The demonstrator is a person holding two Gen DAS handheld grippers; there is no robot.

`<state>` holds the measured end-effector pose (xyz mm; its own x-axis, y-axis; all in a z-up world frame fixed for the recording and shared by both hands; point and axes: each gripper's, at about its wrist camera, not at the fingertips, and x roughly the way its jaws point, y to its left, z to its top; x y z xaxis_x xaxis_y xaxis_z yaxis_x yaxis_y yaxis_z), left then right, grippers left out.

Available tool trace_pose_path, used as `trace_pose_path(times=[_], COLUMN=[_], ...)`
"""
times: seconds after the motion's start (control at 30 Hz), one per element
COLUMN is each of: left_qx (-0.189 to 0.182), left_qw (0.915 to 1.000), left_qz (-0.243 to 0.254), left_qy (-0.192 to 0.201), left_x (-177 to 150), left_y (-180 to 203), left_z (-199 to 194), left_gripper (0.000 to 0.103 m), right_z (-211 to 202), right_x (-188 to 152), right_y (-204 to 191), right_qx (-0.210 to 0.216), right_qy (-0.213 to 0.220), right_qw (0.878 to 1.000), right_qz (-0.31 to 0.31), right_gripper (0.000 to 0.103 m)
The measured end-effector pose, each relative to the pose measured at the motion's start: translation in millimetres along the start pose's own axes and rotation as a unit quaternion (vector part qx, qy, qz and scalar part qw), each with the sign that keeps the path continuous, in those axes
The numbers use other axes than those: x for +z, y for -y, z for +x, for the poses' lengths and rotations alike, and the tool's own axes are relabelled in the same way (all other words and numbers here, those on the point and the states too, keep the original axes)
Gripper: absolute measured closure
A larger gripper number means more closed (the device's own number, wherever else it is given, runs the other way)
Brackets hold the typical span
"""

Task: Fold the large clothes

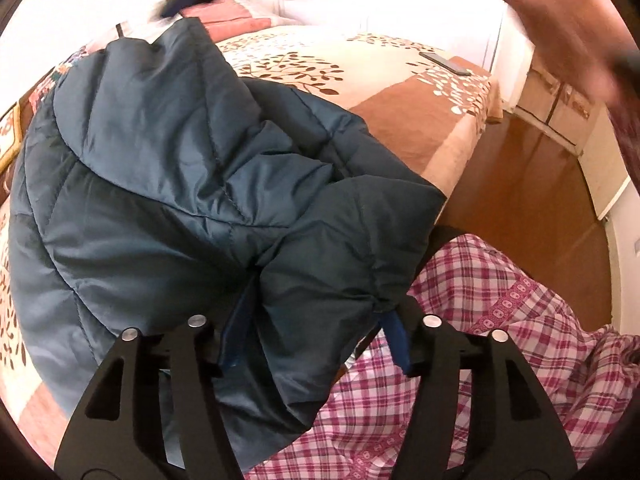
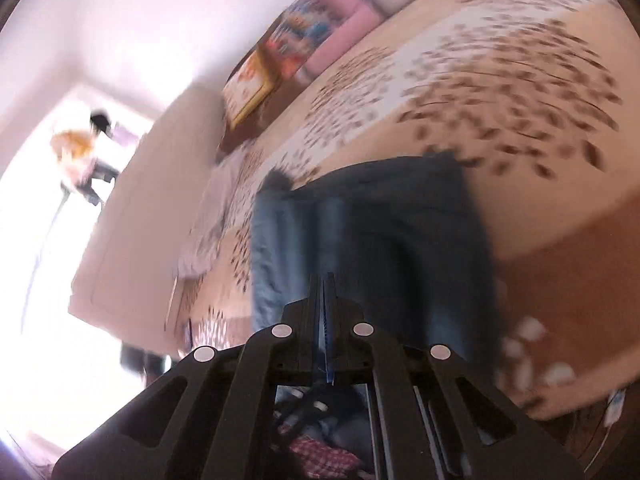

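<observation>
Clearly, the left gripper [image 1: 314, 332] has its fingers [image 1: 234, 332] standing wide apart, and a fold of the dark blue-green quilted jacket [image 1: 180, 184] lies in the gap between them; the blue pads do not press on the cloth, though the left pad seems to touch it lightly. The jacket is spread in a crumpled heap on the bed [image 1: 400, 92], near its front edge, on a cover printed with brown and white leaves. One corner of the jacket hangs over the edge, above a pink and white checked garment [image 1: 460, 320] worn by the person. A phone [image 1: 446, 63] lies further back on the bed, well apart from the jacket. A blurred bare arm [image 1: 560, 20] crosses the upper right of the left wrist view. In the right wrist view, which is much blurred, the right gripper [image 2: 326, 308] has its fingers [image 2: 314, 320] closed together, pad against pad, and I can see no cloth between them. Beyond its tips the jacket [image 2: 380, 240] lies on the bed [image 2: 540, 208], and pillows [image 2: 348, 20] rest at the far end.
</observation>
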<state>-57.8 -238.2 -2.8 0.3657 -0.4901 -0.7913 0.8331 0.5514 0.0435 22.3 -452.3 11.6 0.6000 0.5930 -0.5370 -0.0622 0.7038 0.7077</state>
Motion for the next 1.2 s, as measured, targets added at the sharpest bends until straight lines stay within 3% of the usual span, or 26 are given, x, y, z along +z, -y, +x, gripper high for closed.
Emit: trace_pose_path(times=[0.07,0.13,0.23,0.4,0.63,0.73,0.9,1.03,1.2], left_qx=[0.004,0.002,-0.016,-0.042,-0.086,-0.094,-0.077,-0.056,-0.039], left_qw=[0.9999,0.9997,0.9995,0.9981,0.9957,0.9955,0.9924,0.9781,0.9472], left_qz=[0.013,0.023,0.027,0.045,0.031,0.004,-0.094,-0.200,-0.317], left_qy=[-0.001,-0.001,0.001,-0.002,-0.012,-0.007,0.019,0.010,-0.034], left_x=[-2.4,-6.0,-7.5,-9.6,-4.6,-4.2,-23.0,-54.0,-87.5], left_y=[4.7,8.9,10.2,16.1,2.8,-14.5,-64.3,-102.1,-133.4], left_z=[0.2,-0.7,-3.8,-4.4,-23.0,-43.2,-89.9,-103.8,-82.2], left_gripper=[0.038,0.034,0.029,0.023,0.023,0.023,0.023,0.023,0.025], right_z=[23.9,42.7,64.6,84.5,78.7,75.4,75.9,77.1,84.3], right_x=[10.2,19.3,24.4,7.3,-7.7,-10.9,-13.2,-16.3,-21.6], right_y=[-11.7,-11.2,18.7,72.5,72.8,72.2,76.1,70.6,55.6], right_qx=[-0.005,-0.036,-0.118,-0.108,-0.128,-0.133,-0.138,-0.153,-0.200], right_qy=[-0.019,-0.029,-0.038,-0.064,-0.056,-0.052,-0.048,-0.040,-0.031], right_qw=[1.000,0.999,0.992,0.991,0.989,0.989,0.989,0.987,0.979], right_qz=[-0.013,-0.021,-0.009,0.046,0.038,0.037,0.034,0.021,-0.032], right_gripper=[0.098,0.098,0.103,0.103,0.103,0.103,0.103,0.103,0.103])
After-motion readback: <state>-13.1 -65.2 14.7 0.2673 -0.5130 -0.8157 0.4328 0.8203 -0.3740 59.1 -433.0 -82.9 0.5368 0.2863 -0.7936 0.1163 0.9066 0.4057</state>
